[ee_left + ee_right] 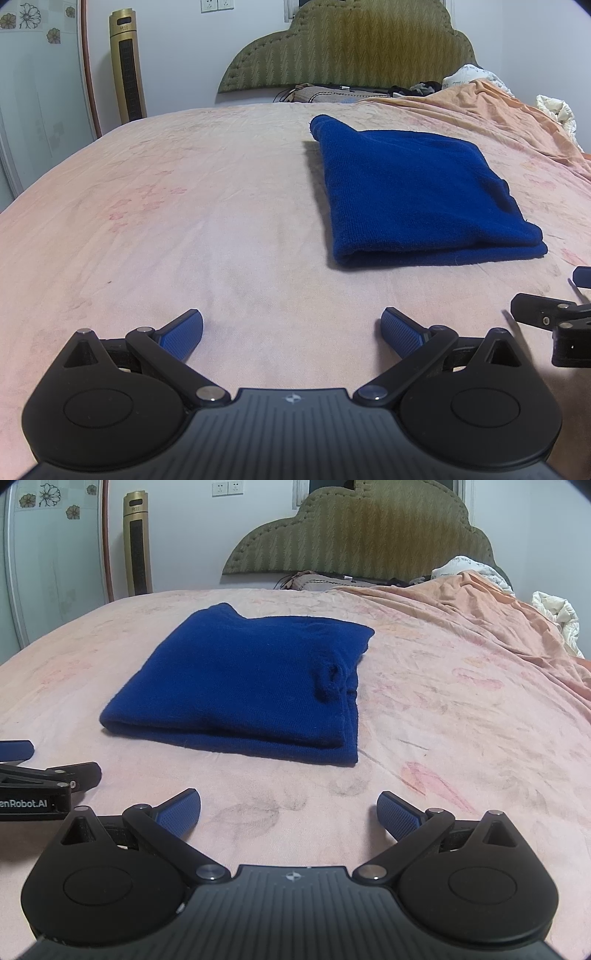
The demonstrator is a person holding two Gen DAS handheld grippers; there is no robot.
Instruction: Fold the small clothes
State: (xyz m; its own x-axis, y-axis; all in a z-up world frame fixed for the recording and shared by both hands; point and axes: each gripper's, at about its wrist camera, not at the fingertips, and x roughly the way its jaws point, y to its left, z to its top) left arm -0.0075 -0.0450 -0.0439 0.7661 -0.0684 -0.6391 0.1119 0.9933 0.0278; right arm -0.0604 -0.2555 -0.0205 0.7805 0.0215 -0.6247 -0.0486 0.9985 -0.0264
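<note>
Bed (184,192): folded garment (417,195) beyond jaws.

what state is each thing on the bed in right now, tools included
blue garment: folded into a flat stack, lying on the bed, nothing touching it
left tool: open, empty, short of the garment
right tool: open, empty, short of the garment
pink bedsheet: spread flat, lightly wrinkled
orange blanket: bunched up near the headboard
</note>
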